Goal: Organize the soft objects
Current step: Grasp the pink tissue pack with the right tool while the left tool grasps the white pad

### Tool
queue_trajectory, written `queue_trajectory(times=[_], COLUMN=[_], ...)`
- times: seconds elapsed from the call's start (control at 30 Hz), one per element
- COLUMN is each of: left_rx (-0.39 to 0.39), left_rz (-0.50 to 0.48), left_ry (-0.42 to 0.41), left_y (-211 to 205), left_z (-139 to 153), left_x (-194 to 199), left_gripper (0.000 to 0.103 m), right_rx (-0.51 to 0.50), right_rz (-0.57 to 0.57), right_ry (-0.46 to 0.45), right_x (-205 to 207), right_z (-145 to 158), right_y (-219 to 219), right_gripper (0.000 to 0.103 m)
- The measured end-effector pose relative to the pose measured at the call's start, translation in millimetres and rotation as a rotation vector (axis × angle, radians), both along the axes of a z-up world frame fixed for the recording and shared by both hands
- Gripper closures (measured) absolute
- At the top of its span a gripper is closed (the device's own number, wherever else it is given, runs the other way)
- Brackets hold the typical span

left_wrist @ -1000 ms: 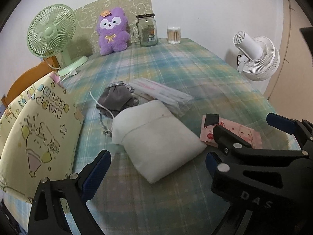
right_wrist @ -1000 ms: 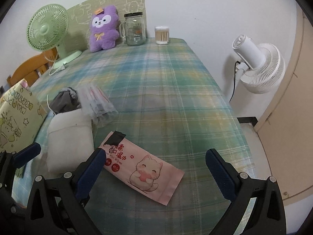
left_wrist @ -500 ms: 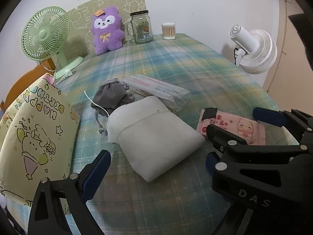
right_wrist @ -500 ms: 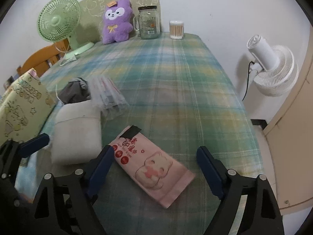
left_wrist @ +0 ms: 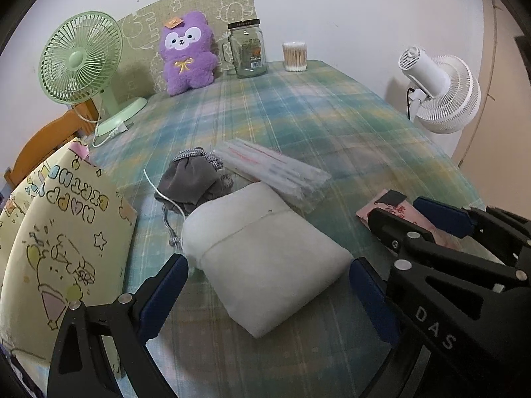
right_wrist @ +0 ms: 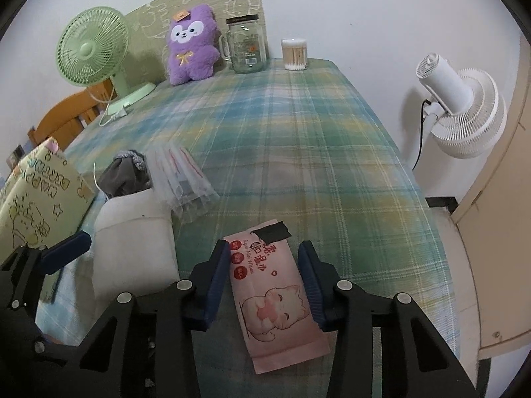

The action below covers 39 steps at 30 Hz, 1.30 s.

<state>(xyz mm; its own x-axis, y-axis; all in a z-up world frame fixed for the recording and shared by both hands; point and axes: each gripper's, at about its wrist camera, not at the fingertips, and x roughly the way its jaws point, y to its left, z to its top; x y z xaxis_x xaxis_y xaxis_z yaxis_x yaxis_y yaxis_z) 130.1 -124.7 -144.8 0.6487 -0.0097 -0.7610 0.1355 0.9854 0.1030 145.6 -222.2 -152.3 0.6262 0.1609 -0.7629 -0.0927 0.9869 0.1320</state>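
A pink wet-wipes pack [right_wrist: 275, 295] with a cat picture lies near the front of the plaid tablecloth [right_wrist: 298, 139]. My right gripper [right_wrist: 264, 282] has its jaws on both sides of the pack, pads touching its edges. A white folded soft pouch [left_wrist: 262, 258] lies between the fingers of my open left gripper [left_wrist: 268, 295]; it also shows in the right wrist view [right_wrist: 132, 248]. A grey drawstring bag [left_wrist: 192, 179] and a clear plastic packet [left_wrist: 275, 169] lie behind it. The pink pack's edge [left_wrist: 381, 205] shows behind my right gripper [left_wrist: 441, 219].
A yellow gift bag [left_wrist: 56, 248] stands at the left. A green fan [left_wrist: 79, 63], purple plush toy [left_wrist: 187, 53], glass jar [left_wrist: 247, 49] and cotton-swab tub [left_wrist: 294, 56] stand at the back. A white fan [right_wrist: 461, 109] stands off the table's right edge.
My right gripper has moved over the pink pack and narrowed its jaws around it. My left gripper has moved closer to the white pouch.
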Motion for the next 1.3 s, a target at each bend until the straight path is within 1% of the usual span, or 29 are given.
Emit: queue_trajectory(times=[0.03, 0.1, 0.13, 0.37, 0.43, 0.5, 0.57, 0.6, 0.63, 0.73, 0.87, 0.97, 1.07, 1.1, 1.13, 1.17, 1.3], left_rx=[0.0, 0.014, 0.018, 0.007, 0.006, 0.008, 0.009, 0.01, 0.011, 0.014, 0.028, 0.029, 0.024, 0.022, 0.021, 0.019, 0.013], left_rz=[0.0, 0.004, 0.007, 0.0, 0.0, 0.0, -0.008, -0.013, -0.023, -0.041, -0.058, -0.064, -0.069, -0.069, -0.071, -0.072, -0.071], left_ry=[0.0, -0.006, -0.01, -0.002, 0.006, 0.008, 0.008, 0.007, 0.005, 0.003, -0.01, -0.011, -0.01, -0.01, -0.009, -0.008, -0.01], left_y=[0, -1, -1, 0, 0, -1, -1, -1, -2, -2, -1, 1, 3, 3, 3, 3, 4], left_z=[0, 1, 2, 0, -1, -2, -2, -1, -1, -1, -1, -1, -1, -1, -1, -1, 0], left_x=[2, 5, 6, 14, 16, 17, 16, 15, 14, 9, -2, -10, -15, -16, -17, -18, -21], left_gripper=[0.004, 0.004, 0.004, 0.004, 0.004, 0.006, 0.014, 0.016, 0.02, 0.025, 0.028, 0.028, 0.028, 0.029, 0.029, 0.029, 0.031], right_rx=[0.006, 0.014, 0.018, 0.046, 0.047, 0.056, 0.062, 0.063, 0.063, 0.056, 0.018, -0.006, -0.024, -0.032, -0.037, -0.036, -0.042], right_rz=[-0.002, -0.005, -0.007, -0.017, -0.016, -0.026, -0.031, -0.036, -0.036, -0.031, -0.028, -0.031, -0.028, -0.027, -0.024, -0.015, -0.026], right_ry=[0.001, -0.004, -0.006, 0.011, 0.012, 0.018, 0.019, 0.02, 0.022, 0.023, 0.019, 0.014, -0.008, -0.016, -0.019, -0.02, -0.017], right_x=[1, 2, 2, 6, 5, 3, 1, 0, -1, -4, -10, -15, -18, -19, -20, -21, -22], right_z=[0, 2, 3, 1, 1, 1, 2, 2, 2, 3, 2, 1, -1, -1, -1, -1, 0], right_y=[0, -1, -1, -3, -3, -6, -8, -9, -8, -7, -2, 2, 6, 7, 9, 11, 15], right_gripper=[0.058, 0.065, 0.066, 0.065, 0.062, 0.05, 0.043, 0.041, 0.041, 0.041, 0.041, 0.041, 0.043, 0.049, 0.052, 0.06, 0.061])
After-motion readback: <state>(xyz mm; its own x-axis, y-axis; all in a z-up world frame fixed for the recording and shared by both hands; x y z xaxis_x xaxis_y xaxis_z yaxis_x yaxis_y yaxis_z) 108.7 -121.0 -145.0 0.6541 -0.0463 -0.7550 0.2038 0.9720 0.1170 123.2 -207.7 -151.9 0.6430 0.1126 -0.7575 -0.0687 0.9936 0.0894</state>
